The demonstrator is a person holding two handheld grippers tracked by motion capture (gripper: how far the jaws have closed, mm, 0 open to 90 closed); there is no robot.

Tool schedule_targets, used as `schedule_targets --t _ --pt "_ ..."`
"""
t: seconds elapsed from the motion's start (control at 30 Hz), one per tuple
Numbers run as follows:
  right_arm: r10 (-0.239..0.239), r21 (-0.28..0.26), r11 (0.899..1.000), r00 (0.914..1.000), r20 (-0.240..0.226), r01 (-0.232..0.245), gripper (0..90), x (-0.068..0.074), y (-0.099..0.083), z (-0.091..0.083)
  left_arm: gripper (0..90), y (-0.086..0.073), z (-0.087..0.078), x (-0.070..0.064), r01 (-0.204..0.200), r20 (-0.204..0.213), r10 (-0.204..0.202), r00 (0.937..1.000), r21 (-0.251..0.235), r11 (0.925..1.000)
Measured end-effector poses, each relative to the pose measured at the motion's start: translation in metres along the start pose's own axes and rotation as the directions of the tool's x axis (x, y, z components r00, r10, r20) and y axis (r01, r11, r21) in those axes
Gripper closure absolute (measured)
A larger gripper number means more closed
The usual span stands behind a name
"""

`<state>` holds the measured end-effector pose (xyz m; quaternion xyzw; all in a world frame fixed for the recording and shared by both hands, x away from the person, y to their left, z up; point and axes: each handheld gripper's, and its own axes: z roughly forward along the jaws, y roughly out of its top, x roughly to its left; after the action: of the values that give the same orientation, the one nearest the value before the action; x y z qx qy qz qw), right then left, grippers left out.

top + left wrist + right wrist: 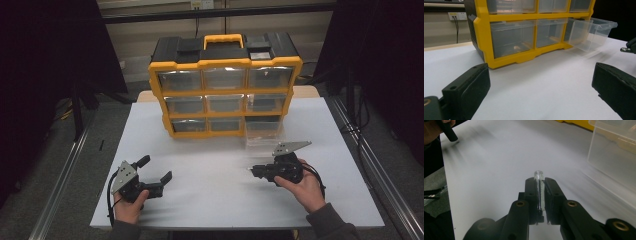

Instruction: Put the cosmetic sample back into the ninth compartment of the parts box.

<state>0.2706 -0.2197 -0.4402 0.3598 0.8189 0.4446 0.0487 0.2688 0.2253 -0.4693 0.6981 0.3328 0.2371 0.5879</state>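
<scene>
Right gripper jaws clamped on glass tube; left gripper jaws wide apart, empty. Pulled-out drawer ahead-right of right jaws. Probably remaining: deposit tube, shut drawer.

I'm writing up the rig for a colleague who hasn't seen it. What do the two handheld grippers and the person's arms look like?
Both are black. The left gripper has blocky black fingers, a grey three-cornered plate on top and a black cable trailing by the hand. The right gripper carries the same grey plate and a looped black cable; its arms show brass-coloured pivot rings. The person wears dark grey sleeves.
</scene>
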Motion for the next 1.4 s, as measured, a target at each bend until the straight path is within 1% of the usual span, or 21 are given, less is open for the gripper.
schedule_targets --t 0.33,0.43,0.53,0.83,1.1,1.17,1.4 --pt "-0.013 0.005 1.0 0.9999 -0.006 0.013 81.3 -0.002 0.011 -0.008 1.9 0.0 0.0 0.0 0.005 0.001 -0.005 1.0 -0.004 1.0" --pt "-0.007 0.007 1.0 0.9999 -0.011 0.007 81.3 -0.002 0.014 -0.009 1.9 0.0 0.0 0.0 0.005 0.0 -0.005 1.0 -0.005 1.0" --pt "-0.012 0.008 1.0 0.9999 -0.009 0.012 81.3 -0.003 0.015 -0.01 1.9 0.0 0.0 0.0 0.005 0.0 -0.005 1.0 -0.006 1.0" --pt "-0.012 0.02 1.0 0.9995 -0.028 0.013 81.3 -0.006 0.023 -0.014 1.9 0.0 0.0 0.0 0.006 0.002 -0.006 1.0 -0.006 1.0" --pt "-0.017 0.026 1.0 0.9995 -0.027 0.018 81.3 -0.006 0.03 -0.016 1.9 0.0 0.0 0.001 0.007 0.004 -0.007 1.0 -0.007 1.0" --pt "-0.023 0.028 0.999 0.9992 -0.034 0.024 81.3 -0.007 0.033 -0.018 1.9 0.0 0.0 0.001 0.006 0.004 -0.005 1.0 -0.007 1.0" --pt "-0.028 0.033 0.999 0.9992 -0.028 0.029 81.3 -0.009 0.038 -0.021 1.9 0.0 0.0 0.001 0.007 0.004 -0.007 1.0 -0.009 0.9999"
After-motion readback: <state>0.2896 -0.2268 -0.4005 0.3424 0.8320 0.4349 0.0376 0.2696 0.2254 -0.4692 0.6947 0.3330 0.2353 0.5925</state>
